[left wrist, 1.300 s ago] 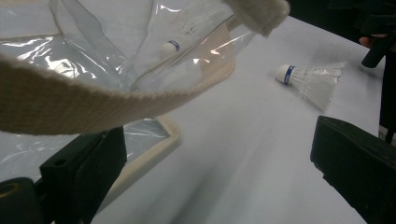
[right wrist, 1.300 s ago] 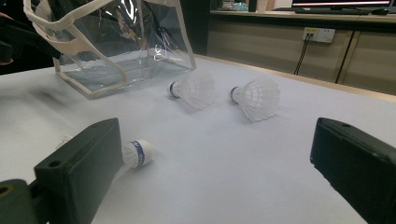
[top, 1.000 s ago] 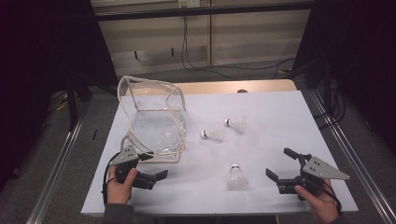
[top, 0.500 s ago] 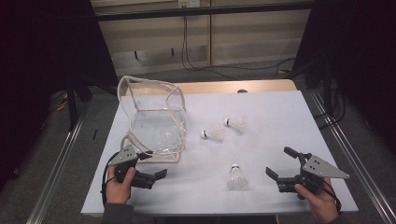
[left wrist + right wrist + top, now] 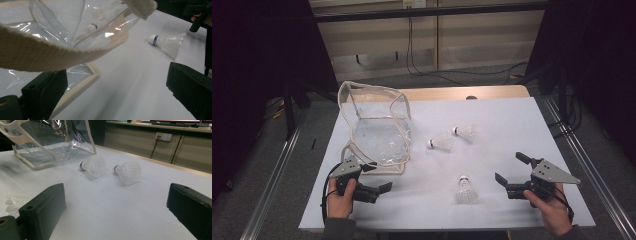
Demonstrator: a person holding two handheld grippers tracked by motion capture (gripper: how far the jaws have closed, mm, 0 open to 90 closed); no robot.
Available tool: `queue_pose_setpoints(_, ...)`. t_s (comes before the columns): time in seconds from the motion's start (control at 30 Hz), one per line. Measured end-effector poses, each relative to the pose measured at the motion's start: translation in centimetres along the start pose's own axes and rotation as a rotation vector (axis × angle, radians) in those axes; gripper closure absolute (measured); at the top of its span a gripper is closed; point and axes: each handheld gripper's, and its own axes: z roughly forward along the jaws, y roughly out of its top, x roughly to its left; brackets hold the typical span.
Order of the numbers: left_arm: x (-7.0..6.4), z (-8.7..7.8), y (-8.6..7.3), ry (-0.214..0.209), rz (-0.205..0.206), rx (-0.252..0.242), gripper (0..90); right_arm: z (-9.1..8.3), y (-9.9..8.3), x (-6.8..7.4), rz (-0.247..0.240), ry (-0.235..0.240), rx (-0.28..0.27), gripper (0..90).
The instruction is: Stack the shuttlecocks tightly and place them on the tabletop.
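The bag (image 5: 377, 125) is clear, glossy plastic film that creases and catches bright glints, edged with a coarse, woven cream cloth band (image 5: 50, 53). The shuttlecocks (image 5: 93, 166) have matt white feathery skirts and smooth white caps. The surface (image 5: 512, 130) looks matt, smooth and pale. Each claw's jaws are matt black plastic, and the right claw (image 5: 512, 172) carries a dull grey plate.

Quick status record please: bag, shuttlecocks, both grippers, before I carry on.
bag: clear bag with cream trim, upright, open, at table's left
shuttlecocks: three on the table, outside the bag; two side by side mid-table, one nearer
left gripper: open, by the bag's strap
right gripper: open, empty, right of the near one
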Motion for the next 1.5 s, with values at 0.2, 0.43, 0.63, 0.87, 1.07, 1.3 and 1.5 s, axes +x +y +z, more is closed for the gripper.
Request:
queue_pose_setpoints(0.2,0.0,0.0,0.0,-0.004,0.001,-0.001,3.7,0.9,0.3,-0.1,-0.018,-0.005,0.017,1.4)
queue_pose_setpoints(0.43,0.0,0.0,0.0,-0.006,0.003,0.001,3.7,1.8,0.5,-0.5,-0.015,-0.02,0.027,1.5)
queue_pose_setpoints(0.63,0.0,0.1,0.0,-0.007,0.005,0.001,3.7,2.5,0.7,-0.8,-0.013,-0.033,0.032,1.6)
queue_pose_setpoints(0.87,0.0,0.1,0.0,-0.008,0.006,0.001,3.7,3.1,0.9,-1.0,-0.013,-0.045,0.043,1.5)
queue_pose_setpoints(1.07,0.0,0.1,0.0,-0.006,0.006,0.002,3.7,3.7,1.0,-1.2,-0.01,-0.05,0.052,1.1)
queue_pose_setpoints(1.3,-0.1,0.2,0.0,-0.01,0.007,0.0,3.7,4.3,1.3,-1.4,-0.001,-0.062,0.059,1.1)
queue_pose_setpoints(1.5,-0.1,0.2,0.0,-0.01,0.008,0.001,3.7,4.9,1.5,-1.6,0.019,-0.066,0.074,1.1)
